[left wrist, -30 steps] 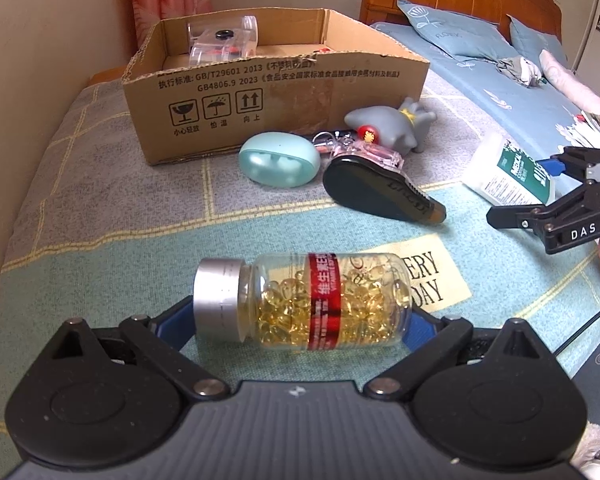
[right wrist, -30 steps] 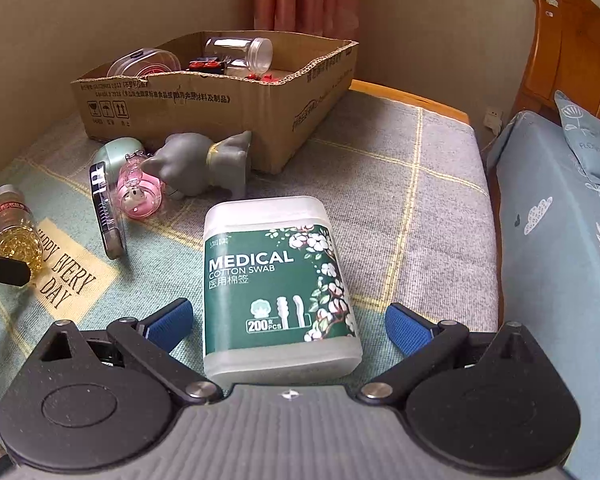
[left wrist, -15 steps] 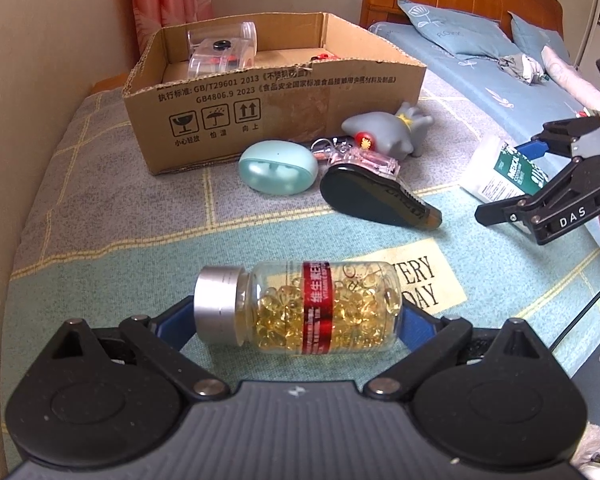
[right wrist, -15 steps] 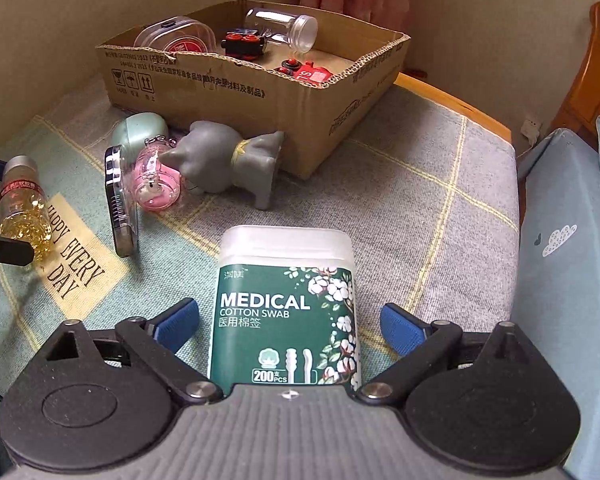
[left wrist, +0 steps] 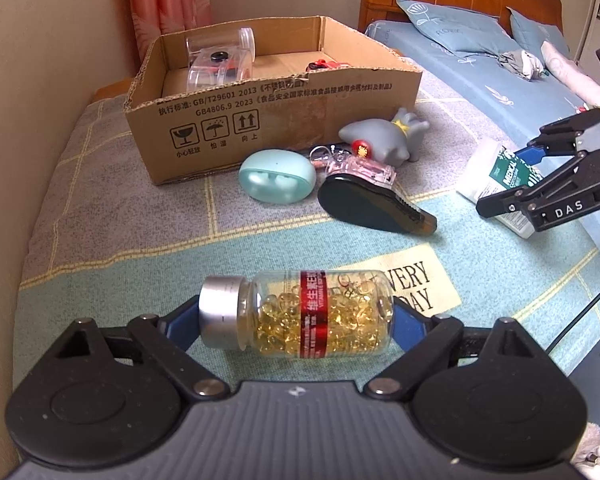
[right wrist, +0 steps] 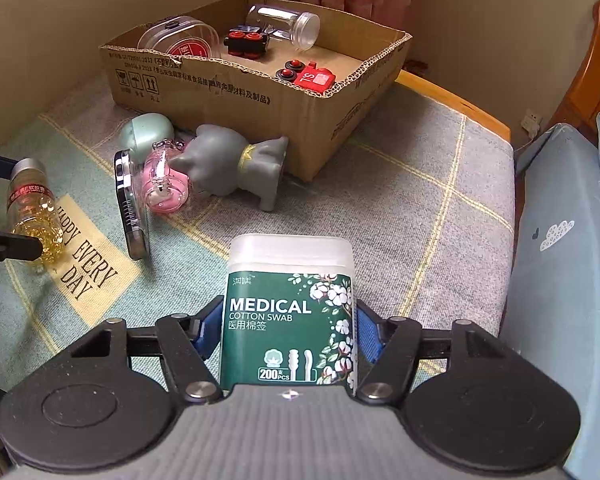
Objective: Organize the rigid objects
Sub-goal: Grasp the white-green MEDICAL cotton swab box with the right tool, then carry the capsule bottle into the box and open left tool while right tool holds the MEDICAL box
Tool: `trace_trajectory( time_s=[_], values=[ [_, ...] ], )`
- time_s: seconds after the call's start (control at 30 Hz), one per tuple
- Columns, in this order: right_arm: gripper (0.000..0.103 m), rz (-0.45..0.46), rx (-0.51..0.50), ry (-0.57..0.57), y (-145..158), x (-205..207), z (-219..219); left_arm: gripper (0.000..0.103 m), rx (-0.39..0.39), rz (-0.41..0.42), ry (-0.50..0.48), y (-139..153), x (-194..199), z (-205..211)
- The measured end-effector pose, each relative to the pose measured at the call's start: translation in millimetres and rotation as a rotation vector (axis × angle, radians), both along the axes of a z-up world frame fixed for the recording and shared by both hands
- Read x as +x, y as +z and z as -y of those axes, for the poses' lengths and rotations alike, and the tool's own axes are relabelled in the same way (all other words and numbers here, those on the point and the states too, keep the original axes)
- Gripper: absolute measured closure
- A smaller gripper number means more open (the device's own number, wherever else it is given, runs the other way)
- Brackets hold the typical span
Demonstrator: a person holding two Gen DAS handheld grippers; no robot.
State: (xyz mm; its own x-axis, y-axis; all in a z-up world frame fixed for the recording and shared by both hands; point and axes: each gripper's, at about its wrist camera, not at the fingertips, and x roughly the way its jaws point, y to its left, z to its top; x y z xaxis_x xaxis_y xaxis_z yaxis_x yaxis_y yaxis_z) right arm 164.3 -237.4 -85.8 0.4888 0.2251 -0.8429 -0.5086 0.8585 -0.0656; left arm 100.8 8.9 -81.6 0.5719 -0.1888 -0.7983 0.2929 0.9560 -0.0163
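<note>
Left wrist view: the left tool is closing, its blue pads at the silver cap and the base of a capsule bottle that lies on its side on the bed cover; whether the pads press yet I cannot tell. The bottle's red band carries Chinese print. "EVERY DAY" shows on the cover beside it, "HAPPY EVERY DAY" in the right wrist view. Behind stands a carton printed "GB/T29601 2013" and "GB4806.9 2023". "DAS" is written on the right tool.

Right wrist view: the right tool is closing, blue pads against both sides of a swab box labelled "MEDICAL COTTON SWAB" and "200 PCS". A red block in the carton reads "51" upside down.
</note>
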Motion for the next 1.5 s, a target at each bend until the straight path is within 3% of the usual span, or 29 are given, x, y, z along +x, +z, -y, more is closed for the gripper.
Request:
trace_trajectory(
  time_s=[0.3, 0.6, 0.97, 1.07, 1.3, 1.5],
  values=[
    [0.033, -0.005, 0.024, 0.007, 16, -6, -1, 0.010, 0.003, -0.005, -0.034, 13, 2, 0],
    [0.033, 0.033, 0.048, 0.044, 44, -3, -6, 0.010, 0.013, 0.061, -0.055, 47, 13, 0],
    [0.033, 0.121, 0.081, 0.067, 89, 19, -10, 0.010, 0.039, 0.226, -0.134, 110, 74, 24],
    [0.033, 0.138, 0.088, 0.062, 99, 27, -9, 0.010, 0.045, 0.235, -0.159, 119, 101, 34],
    [0.033, 0.172, 0.087, 0.034, 115, 41, -5, 0.010, 0.057, 0.202, -0.204, 107, 150, 57],
    [0.033, 0.183, 0.092, 0.010, 121, 46, -2, 0.008, 0.113, 0.209, -0.169, 97, 157, 51]
  ],
)
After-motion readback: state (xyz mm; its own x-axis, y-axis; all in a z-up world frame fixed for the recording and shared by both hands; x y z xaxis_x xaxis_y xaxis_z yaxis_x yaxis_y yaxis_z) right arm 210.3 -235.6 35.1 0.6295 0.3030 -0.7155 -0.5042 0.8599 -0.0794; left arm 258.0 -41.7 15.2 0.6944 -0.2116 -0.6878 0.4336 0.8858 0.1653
